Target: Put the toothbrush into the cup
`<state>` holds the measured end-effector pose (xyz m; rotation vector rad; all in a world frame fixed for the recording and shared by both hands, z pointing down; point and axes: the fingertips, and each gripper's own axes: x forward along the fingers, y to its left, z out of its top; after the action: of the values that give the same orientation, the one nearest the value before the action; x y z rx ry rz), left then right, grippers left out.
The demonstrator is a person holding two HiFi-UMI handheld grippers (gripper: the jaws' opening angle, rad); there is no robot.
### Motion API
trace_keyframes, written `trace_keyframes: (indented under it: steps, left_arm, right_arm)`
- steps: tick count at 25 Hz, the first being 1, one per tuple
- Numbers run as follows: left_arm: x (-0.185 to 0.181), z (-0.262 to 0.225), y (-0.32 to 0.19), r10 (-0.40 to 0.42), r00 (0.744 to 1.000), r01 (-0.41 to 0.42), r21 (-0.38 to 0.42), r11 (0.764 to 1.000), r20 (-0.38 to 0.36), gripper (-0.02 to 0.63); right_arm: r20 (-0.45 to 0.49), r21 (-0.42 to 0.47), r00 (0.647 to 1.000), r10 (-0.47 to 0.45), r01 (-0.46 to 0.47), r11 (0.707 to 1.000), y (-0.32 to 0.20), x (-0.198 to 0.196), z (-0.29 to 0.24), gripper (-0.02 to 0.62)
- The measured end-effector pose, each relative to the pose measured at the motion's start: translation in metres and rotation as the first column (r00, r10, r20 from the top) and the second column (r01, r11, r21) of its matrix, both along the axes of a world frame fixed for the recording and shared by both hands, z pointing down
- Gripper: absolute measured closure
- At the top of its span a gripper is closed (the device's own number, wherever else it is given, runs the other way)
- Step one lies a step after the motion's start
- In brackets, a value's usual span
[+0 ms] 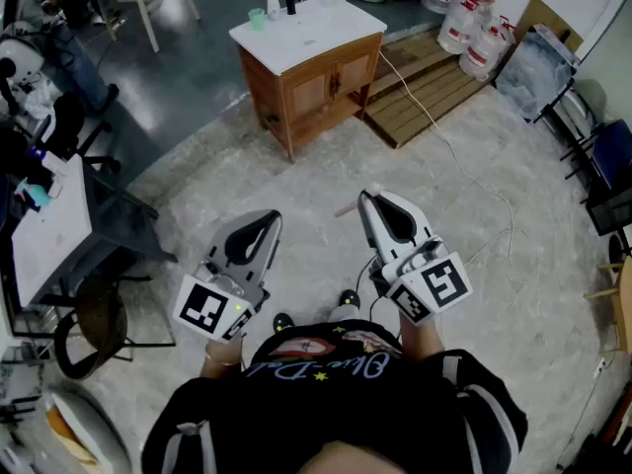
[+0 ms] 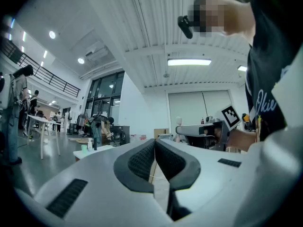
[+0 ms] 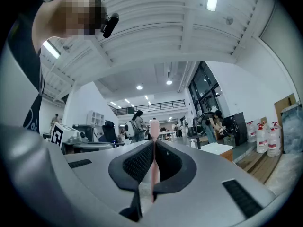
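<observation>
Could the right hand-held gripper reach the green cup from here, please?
Probably not yet: the right hand-held gripper, shut on the toothbrush, is near the person, with open floor before the cup on the cabinet.

Wooden vanity cabinet (image 1: pixel 316 87), wooden pallet (image 1: pixel 427 79), white jugs (image 1: pixel 462 28), white desk (image 1: pixel 44 233)

Bare stone floor (image 1: pixel 286 181) lies open up to the vanity cabinet (image 1: pixel 316 82). A white cable (image 1: pixel 435 126) trails across at right; a desk (image 1: pixel 49 230) and chair (image 1: pixel 99 319) crowd the left. A soap bottle (image 1: pixel 273 4) stands just beside the cup (image 1: pixel 257 18).
</observation>
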<state>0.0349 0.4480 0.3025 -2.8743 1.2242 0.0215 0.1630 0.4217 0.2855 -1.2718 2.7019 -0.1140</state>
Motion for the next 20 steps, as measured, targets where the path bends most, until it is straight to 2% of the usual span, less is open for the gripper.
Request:
trace_keyframes:
  steps: [7,14,20]
  left_arm:
    - [0.017,0.001,-0.003,-0.012,1.000,0.012,0.005,1.000,-0.003,0.603]
    - [0.040,0.010,-0.012,-0.034,0.999,0.035,-0.024,0.999,0.034,0.604]
    - [0.062,0.007,-0.029,-0.082,0.996,0.082,0.003,0.997,0.024,0.603]
  right_arm:
    - [0.010,0.001,1.000,0.001,-0.001,1.000,-0.004,0.022,0.001,0.588]
    - [0.041,-0.014,0.999,-0.019,0.020,1.000,-0.011,0.049,0.006,0.588]
    - [0.018,-0.018,1.000,-0.024,0.024,1.000,-0.022,0.081,0.009,0.588]
